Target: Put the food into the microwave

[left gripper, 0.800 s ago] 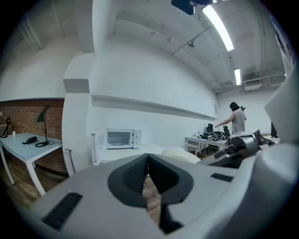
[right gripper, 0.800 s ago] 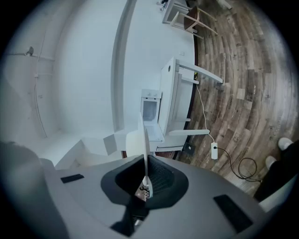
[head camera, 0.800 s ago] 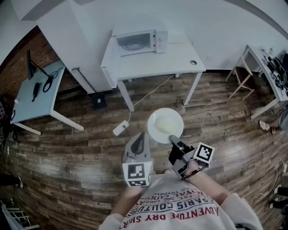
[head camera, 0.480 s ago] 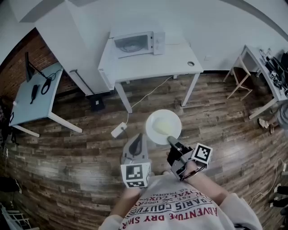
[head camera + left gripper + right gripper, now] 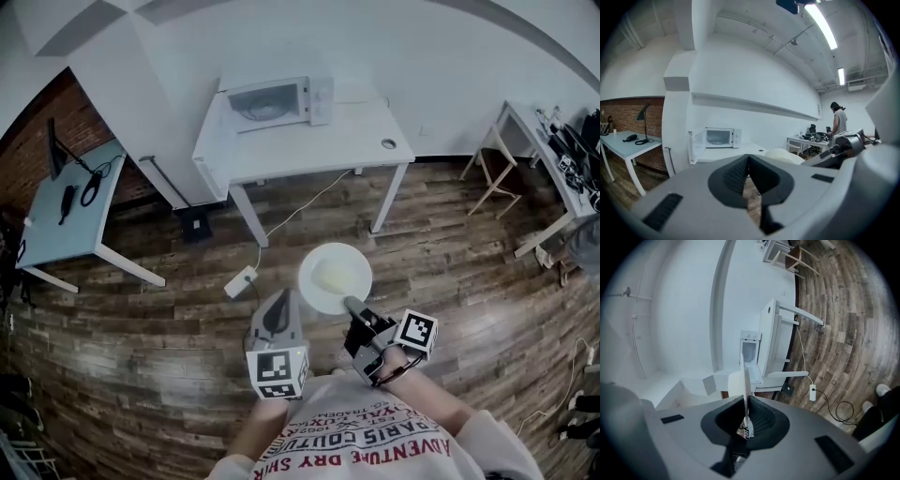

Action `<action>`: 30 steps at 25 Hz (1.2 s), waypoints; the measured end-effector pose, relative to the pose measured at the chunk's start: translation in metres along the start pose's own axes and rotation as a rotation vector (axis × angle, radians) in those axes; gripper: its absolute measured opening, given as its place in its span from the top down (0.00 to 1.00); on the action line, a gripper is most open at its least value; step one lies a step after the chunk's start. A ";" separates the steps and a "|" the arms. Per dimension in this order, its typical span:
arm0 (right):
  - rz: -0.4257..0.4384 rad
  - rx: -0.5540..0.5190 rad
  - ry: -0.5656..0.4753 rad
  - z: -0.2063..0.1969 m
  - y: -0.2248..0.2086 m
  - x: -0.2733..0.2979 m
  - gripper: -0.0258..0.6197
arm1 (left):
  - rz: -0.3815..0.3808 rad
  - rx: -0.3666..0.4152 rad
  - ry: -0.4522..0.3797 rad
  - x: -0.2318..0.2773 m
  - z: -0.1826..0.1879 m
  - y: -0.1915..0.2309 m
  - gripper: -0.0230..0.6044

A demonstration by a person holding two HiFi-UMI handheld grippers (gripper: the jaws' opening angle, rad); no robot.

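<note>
A white plate [image 5: 335,277] with pale food on it hangs over the wooden floor, and my right gripper [image 5: 352,306] is shut on its near rim. In the right gripper view the plate [image 5: 745,380] shows edge-on between the pads. My left gripper [image 5: 278,319] is beside it on the left, shut with nothing in it; its jaws meet in the left gripper view [image 5: 749,161]. The white microwave [image 5: 279,101] stands on a white table [image 5: 356,131] ahead, its door [image 5: 696,146] swung open to the left.
A pale blue desk [image 5: 66,202] with dark items stands at the left by a brick wall. A white power strip [image 5: 239,280] and cable lie on the floor before the table. Another desk [image 5: 553,155] stands at the right, where a person [image 5: 839,119] stands.
The table and microwave have come nearer and shifted slightly left in the head view. Both grippers and the plate have slid a little down the picture; the hold is unchanged.
</note>
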State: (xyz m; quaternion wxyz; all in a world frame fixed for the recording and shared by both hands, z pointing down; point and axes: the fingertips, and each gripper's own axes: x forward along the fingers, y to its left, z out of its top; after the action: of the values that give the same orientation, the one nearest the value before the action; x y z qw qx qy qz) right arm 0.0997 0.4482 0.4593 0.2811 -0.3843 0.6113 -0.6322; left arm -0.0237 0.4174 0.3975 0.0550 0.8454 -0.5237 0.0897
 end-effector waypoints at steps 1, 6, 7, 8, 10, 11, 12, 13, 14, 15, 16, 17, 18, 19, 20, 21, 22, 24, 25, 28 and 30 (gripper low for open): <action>0.001 0.000 0.004 0.005 -0.001 -0.002 0.92 | 0.004 -0.004 0.001 0.003 0.000 -0.003 0.96; -0.002 -0.007 0.023 0.027 -0.008 -0.010 0.92 | 0.013 -0.016 0.017 0.013 -0.007 -0.021 0.96; -0.005 -0.005 0.026 0.030 -0.010 -0.009 0.92 | 0.012 -0.018 0.025 0.016 -0.010 -0.023 0.96; -0.009 -0.001 0.028 0.034 -0.012 -0.007 0.92 | 0.010 -0.020 0.034 0.020 -0.012 -0.025 0.96; -0.016 0.014 0.033 0.040 -0.015 -0.001 0.92 | 0.005 -0.029 0.049 0.029 -0.016 -0.025 0.96; -0.021 0.019 0.037 0.042 -0.017 0.002 0.92 | 0.004 -0.032 0.051 0.034 -0.016 -0.023 0.96; -0.025 0.021 0.040 0.045 -0.018 0.006 0.92 | 0.006 -0.033 0.050 0.040 -0.015 -0.021 0.96; -0.028 0.022 0.044 0.048 -0.019 0.012 0.92 | 0.008 -0.030 0.046 0.046 -0.013 -0.018 0.96; -0.030 0.024 0.045 0.051 -0.020 0.018 0.92 | 0.010 -0.025 0.044 0.052 -0.011 -0.013 0.96; -0.033 0.025 0.045 0.056 -0.021 0.026 0.92 | 0.012 -0.019 0.043 0.060 -0.009 -0.009 0.96; -0.037 0.025 0.043 0.061 -0.021 0.035 0.92 | 0.012 -0.017 0.045 0.068 -0.008 -0.003 0.96; -0.039 0.025 0.040 0.066 -0.020 0.046 0.92 | 0.011 -0.018 0.047 0.077 -0.008 0.004 0.96; -0.039 0.023 0.037 0.072 -0.019 0.057 0.92 | 0.011 -0.023 0.048 0.086 -0.008 0.011 0.96; -0.037 0.019 0.035 0.077 -0.018 0.070 0.92 | 0.009 -0.028 0.049 0.096 -0.008 0.021 0.96; -0.034 0.014 0.032 0.082 -0.016 0.084 0.92 | 0.007 -0.033 0.048 0.107 -0.007 0.031 0.96; -0.031 0.009 0.027 0.087 -0.014 0.099 0.92 | 0.003 -0.039 0.048 0.120 -0.006 0.042 0.96; -0.028 0.004 0.021 0.093 -0.011 0.114 0.92 | -0.002 -0.045 0.047 0.135 -0.004 0.053 0.96; -0.022 0.000 0.006 0.106 -0.003 0.147 0.92 | -0.016 -0.056 0.043 0.165 0.004 0.077 0.96; -0.020 0.000 0.000 0.112 0.001 0.163 0.92 | -0.024 -0.057 0.037 0.180 0.011 0.088 0.96; -0.022 0.010 -0.022 0.131 0.012 0.207 0.92 | -0.050 -0.046 0.016 0.223 0.032 0.120 0.96; -0.025 0.017 -0.039 0.145 0.018 0.236 0.92 | -0.065 -0.039 0.004 0.251 0.045 0.141 0.96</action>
State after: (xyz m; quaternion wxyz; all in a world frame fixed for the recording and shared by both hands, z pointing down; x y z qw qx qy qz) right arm 0.0887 0.1707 0.4693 0.2883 -0.4020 0.5955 -0.6330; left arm -0.0364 0.1268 0.4062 0.0755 0.8606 -0.4974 0.0791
